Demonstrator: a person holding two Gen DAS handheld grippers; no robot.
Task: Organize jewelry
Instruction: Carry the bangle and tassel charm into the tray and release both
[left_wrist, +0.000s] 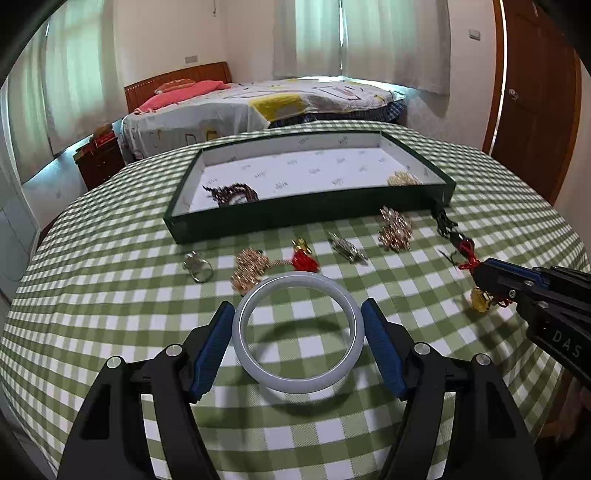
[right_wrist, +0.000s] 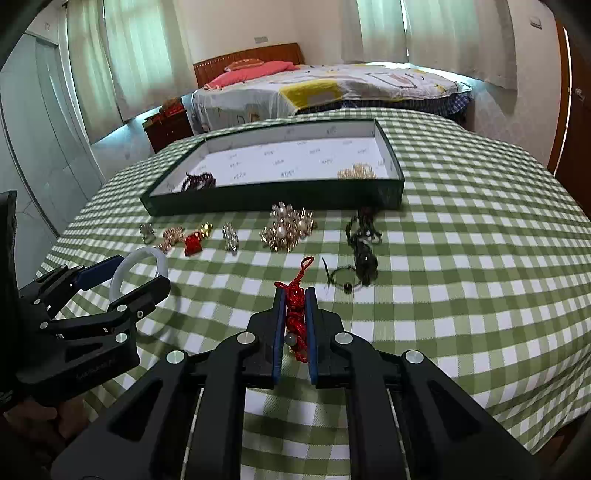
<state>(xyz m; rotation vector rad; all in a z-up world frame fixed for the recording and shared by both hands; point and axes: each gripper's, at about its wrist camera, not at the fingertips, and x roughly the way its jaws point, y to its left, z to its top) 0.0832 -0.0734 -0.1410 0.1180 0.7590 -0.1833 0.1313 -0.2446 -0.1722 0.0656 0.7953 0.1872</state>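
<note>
From the left wrist camera, one pale bangle sits low in the centre between the blue pads of the left gripper, whose fingers stand wide and press its sides, its shadow on the checked tablecloth below. One green tray across mid-frame holds two pieces: a dark bead string at its left, a gold cluster at its right. Five loose pieces lie in a row before it. At right, the right gripper pinches a red cord charm.

From the right wrist camera, the right gripper is nearly closed on the red cord charm, centre frame. A dark cord bracelet lies right of centre.
</note>
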